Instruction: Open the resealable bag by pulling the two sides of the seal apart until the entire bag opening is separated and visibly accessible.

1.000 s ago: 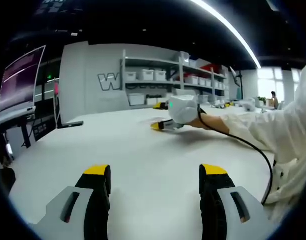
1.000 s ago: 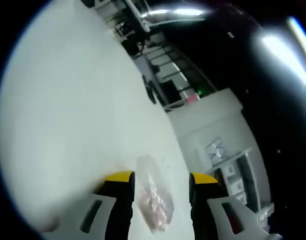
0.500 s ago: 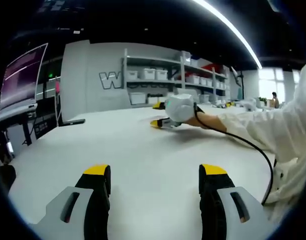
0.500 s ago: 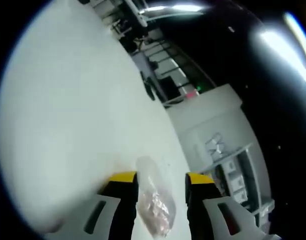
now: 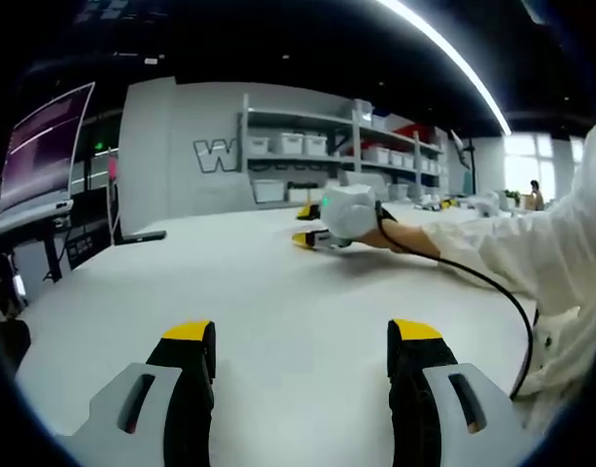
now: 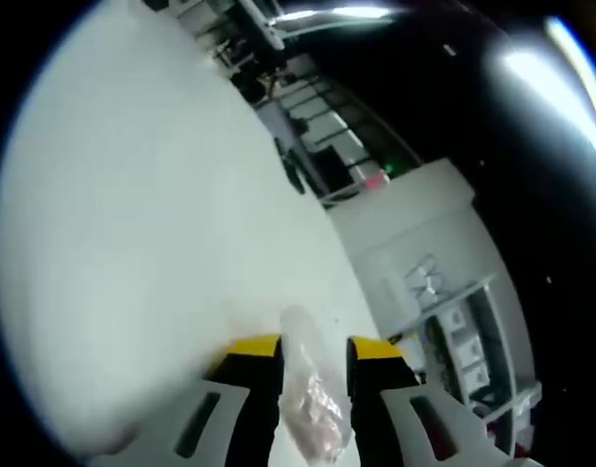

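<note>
In the left gripper view, the left tool (image 5: 299, 342) is rising from the bottom of the frame with its two yellow-tipped jaws spread wide, nothing between them, hovering over the white table (image 5: 249, 292). Above the centre of that frame, the right tool (image 5: 315, 237) is lying low against the table top, gripped by a white-gloved hand (image 5: 353, 214) whose white sleeve (image 5: 516, 255) is stretching in from the right edge; a black cable (image 5: 492, 290) is trailing from the glove down toward the lower right. Grey shelves (image 5: 327, 156) with white bins are standing against the wall in the upper middle, and a monitor (image 5: 40, 151) is sitting at the upper left.

In the right gripper view, the right tool (image 6: 313, 342) is sitting at the bottom centre with its jaws drawn close on either side of the resealable bag (image 6: 309, 394), apparently pinching it. The clear bag is running up between the yellow tips, some pale pinkish contents showing inside its lower part, and its top end is poking just past the tips over the table.
</note>
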